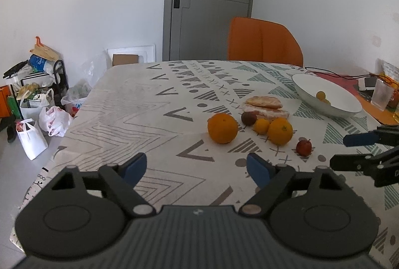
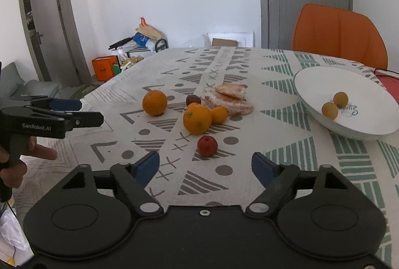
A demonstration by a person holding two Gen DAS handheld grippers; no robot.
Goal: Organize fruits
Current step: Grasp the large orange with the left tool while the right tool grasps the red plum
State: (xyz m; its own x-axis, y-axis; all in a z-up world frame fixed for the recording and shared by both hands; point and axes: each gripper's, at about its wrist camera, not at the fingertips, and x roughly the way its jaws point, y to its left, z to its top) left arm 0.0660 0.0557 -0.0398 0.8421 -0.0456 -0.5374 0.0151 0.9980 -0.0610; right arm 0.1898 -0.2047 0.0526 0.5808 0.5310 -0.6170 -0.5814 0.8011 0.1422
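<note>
Lying just ahead of the wide-open, empty right claw [image 2: 205, 166]: small red fruit [image 2: 207, 145].

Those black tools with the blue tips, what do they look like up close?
Each is a black plastic tool. The left gripper and the right gripper each end in two blue padded fingers on jointed black links with silver pivots. One side reads GenRobot.AI in white, above a pistol-style handle. No sleeve or cable shows.

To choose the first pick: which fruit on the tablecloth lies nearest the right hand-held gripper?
The small red fruit, alone just ahead of the right hand-held gripper; the oranges lie farther back.
</note>
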